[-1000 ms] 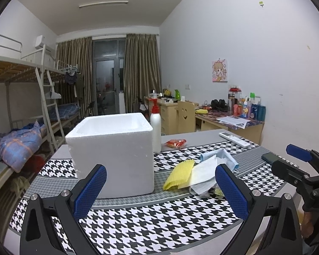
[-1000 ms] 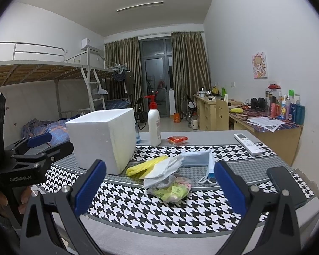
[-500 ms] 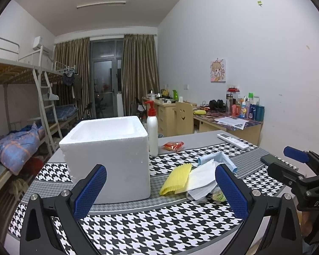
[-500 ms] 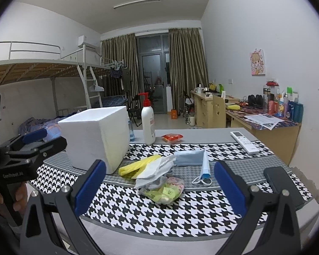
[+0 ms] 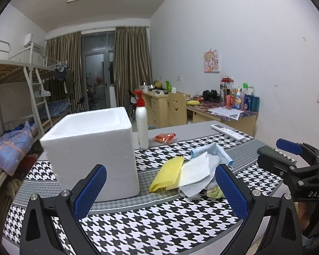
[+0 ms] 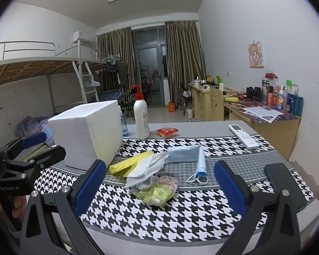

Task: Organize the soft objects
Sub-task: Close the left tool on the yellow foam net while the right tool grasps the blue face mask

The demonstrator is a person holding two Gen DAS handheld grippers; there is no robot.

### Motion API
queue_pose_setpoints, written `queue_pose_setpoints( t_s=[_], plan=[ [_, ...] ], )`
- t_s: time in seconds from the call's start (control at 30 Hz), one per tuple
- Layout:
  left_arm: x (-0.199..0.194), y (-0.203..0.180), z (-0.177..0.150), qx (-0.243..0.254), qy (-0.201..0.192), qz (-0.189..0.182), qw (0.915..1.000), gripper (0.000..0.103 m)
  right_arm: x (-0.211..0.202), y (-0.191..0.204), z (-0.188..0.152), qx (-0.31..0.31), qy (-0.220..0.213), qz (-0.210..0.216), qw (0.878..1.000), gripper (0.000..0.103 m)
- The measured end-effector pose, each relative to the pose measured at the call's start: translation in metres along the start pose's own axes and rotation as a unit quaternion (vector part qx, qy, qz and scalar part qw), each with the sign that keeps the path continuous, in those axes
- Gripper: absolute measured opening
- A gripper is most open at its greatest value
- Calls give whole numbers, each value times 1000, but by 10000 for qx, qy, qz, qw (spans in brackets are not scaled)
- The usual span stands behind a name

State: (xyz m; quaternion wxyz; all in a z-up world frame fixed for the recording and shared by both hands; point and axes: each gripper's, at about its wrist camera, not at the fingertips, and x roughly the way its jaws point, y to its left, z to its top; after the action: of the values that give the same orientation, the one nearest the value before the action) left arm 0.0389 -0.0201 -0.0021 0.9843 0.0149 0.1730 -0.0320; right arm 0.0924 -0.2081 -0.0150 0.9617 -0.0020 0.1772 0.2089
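Standing by the table (image 6: 202, 216) with its black-and-white checked cloth, I see a person holding two tongs over the near edge. The left gripper (image 5: 159, 191) has its blue fingers spread wide with nothing between them. The right gripper (image 6: 159, 182) is spread wide too, and it holds nothing.

A big white foam box (image 5: 91, 148) sits on the left side of the table, with its top open. Just to the right of it lies a little heap of soft things. A yellow cloth (image 5: 168, 173) lies nearest the box. A white tissue (image 5: 194, 171) partly covers the cloth. Under the tissue, toward the near edge, sits a clear bag (image 6: 157, 189) with green and pink stuff inside. A light blue face mask (image 6: 187, 154) lies just behind the heap, with its ear loops hanging toward the near side.

Behind the box stands a white pump bottle (image 6: 141, 116) with a red top. Near the bottle lies a small red packet (image 6: 167, 132). A white remote (image 6: 243, 136) rests far to the right. A dark phone (image 6: 284, 182) lies by the right gripper.
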Motion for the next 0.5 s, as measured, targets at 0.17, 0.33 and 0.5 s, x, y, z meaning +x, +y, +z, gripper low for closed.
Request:
queue_pose_setpoints(
  t_s=[0.17,0.33,0.5],
  plan=[
    [12,-5,3,71,115,-25,9999,102,9,-8,3,53,70,-58,9999,103],
    [25,-7,6,101,257,-79,9996,102,16,-13,7,75,164,-87,9998,103],
    [43,-11,8,134,475,-121,9987,102,27,-23,8,168,276,-127,9994,103]
  ],
)
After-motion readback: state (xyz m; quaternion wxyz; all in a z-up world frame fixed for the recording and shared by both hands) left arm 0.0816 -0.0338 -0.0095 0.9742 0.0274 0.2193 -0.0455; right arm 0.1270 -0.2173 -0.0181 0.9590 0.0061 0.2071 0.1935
